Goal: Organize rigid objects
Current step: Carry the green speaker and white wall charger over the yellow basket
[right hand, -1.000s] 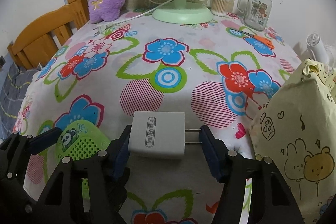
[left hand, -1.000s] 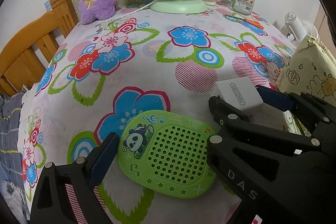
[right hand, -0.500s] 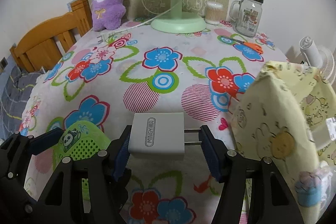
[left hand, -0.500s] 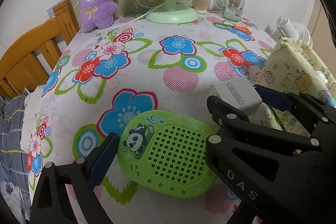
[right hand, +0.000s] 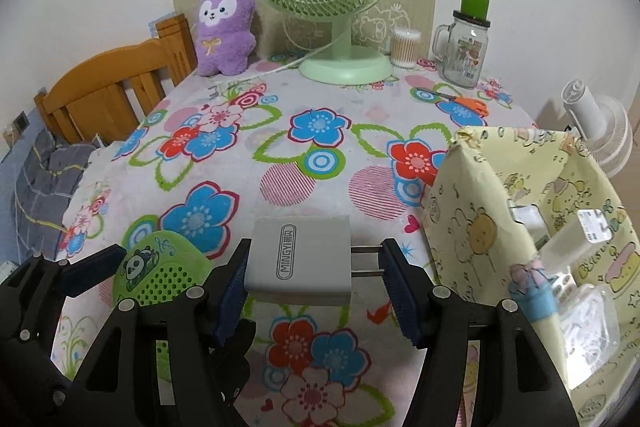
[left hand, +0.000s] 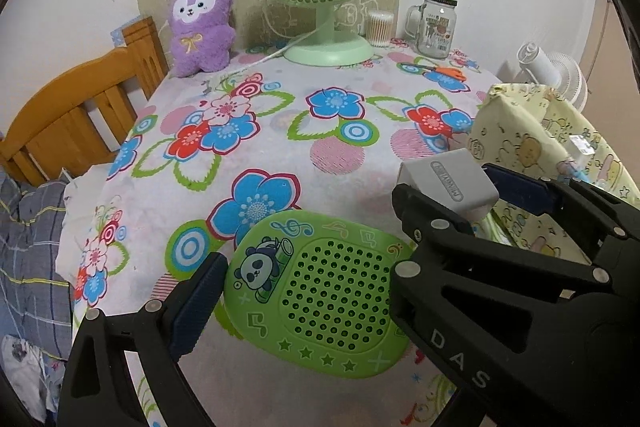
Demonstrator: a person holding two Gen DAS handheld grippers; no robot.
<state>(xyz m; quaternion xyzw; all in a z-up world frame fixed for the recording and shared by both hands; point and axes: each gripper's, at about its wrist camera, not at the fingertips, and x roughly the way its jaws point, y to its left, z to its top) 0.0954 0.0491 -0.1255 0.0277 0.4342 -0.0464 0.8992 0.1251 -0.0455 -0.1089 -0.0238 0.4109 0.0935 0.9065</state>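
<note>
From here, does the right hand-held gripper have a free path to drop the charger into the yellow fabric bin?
Probably yes. The right hand-held gripper holds the white charger clear of the tablecloth, and the yellow fabric bin stands open-topped just to its right, nothing between them. It must rise over the bin's near wall.

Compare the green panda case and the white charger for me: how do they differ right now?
The panda case is green, flat, oval and perforated; the charger is white, boxy and plain, with two metal prongs. The case sits in the left hand-held gripper, the charger in the right hand-held gripper. Both are rigid and gripped.
</note>
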